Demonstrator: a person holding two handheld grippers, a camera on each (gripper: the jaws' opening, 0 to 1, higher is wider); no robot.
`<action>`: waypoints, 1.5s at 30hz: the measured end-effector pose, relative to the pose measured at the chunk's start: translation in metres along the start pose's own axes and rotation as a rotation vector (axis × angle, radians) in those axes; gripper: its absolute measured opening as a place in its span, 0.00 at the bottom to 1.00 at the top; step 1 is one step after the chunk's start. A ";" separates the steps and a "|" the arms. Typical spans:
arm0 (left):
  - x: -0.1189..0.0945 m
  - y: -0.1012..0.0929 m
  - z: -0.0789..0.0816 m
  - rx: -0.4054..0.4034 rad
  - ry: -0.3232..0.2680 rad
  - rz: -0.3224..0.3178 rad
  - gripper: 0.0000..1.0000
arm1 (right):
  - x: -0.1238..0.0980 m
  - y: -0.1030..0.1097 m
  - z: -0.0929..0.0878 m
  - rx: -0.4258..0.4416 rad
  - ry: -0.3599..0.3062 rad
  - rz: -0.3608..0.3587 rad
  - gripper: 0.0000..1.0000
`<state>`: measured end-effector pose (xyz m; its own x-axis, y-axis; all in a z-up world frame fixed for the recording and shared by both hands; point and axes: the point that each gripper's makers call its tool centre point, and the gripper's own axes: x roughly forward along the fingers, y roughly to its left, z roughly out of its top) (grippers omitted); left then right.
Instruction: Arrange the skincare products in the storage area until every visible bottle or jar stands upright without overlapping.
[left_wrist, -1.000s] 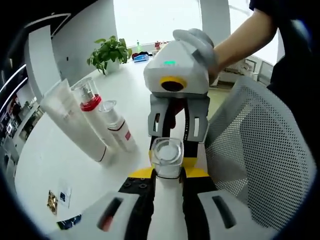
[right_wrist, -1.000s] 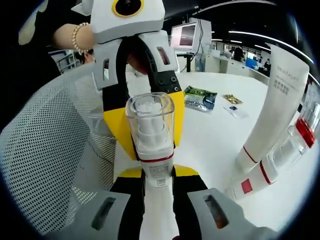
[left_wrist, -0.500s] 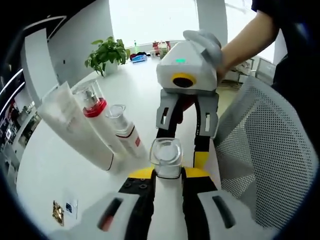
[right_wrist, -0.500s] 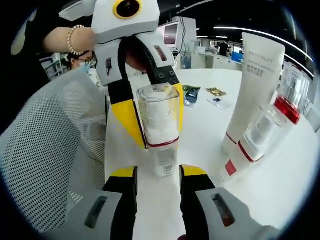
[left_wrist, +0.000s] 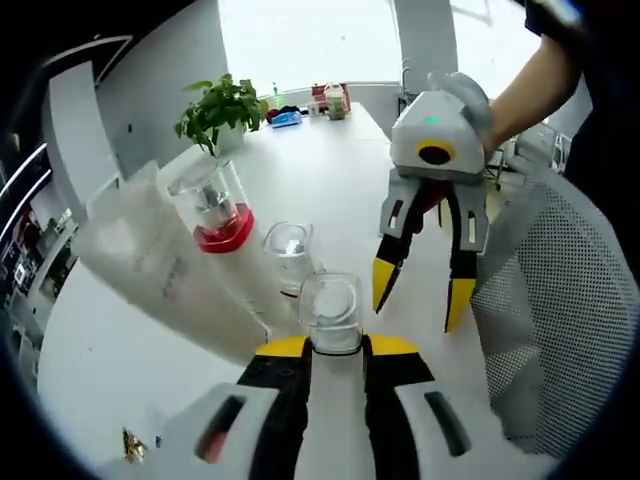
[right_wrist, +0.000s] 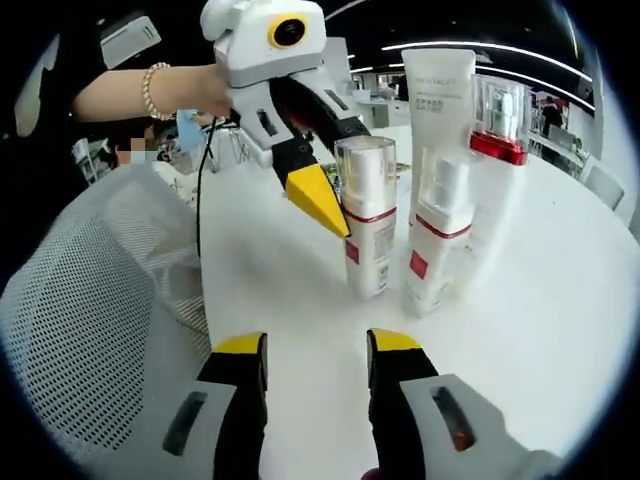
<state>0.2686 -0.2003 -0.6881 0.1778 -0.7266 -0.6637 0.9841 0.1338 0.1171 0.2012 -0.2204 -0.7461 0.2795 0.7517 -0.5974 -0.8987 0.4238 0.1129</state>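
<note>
On a white table, four skincare products stand upright in a tight cluster: a pump bottle with a clear cap and red band, a second pump bottle just beside it, a tall white tube behind them and a red-collared bottle at the far end. In the right gripper view, the left gripper reaches in from the upper left, one yellow-tipped finger against the pump bottle's side just under its cap, held by a hand with a beaded bracelet. The right gripper sits low in front of the row, its jaws spread with bare tabletop between them, grasping nothing. In the left gripper view, the pump bottle stands clamped between the left gripper's yellow-tipped jaws, with the second pump bottle, the red-collared bottle and the tube ranged to its left. The right gripper hangs open above the table, well apart from the bottles, a gloved hand on its body. A potted plant sits at the table's far edge, and a mesh chair back rises beside the table.
</note>
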 end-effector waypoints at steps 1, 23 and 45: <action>0.001 0.002 0.000 -0.001 -0.001 0.001 0.25 | 0.000 0.000 0.000 0.002 -0.001 -0.003 0.40; 0.007 0.027 -0.006 -0.037 -0.011 0.026 0.27 | 0.005 0.019 0.002 0.059 -0.030 -0.001 0.41; -0.031 0.007 -0.030 -0.081 0.037 0.082 0.48 | -0.007 0.027 0.033 0.116 -0.101 -0.067 0.61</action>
<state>0.2700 -0.1570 -0.6889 0.2560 -0.6861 -0.6810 0.9624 0.2472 0.1128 0.1860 -0.1975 -0.7121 0.3753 0.7641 -0.5247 -0.8333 0.5260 0.1701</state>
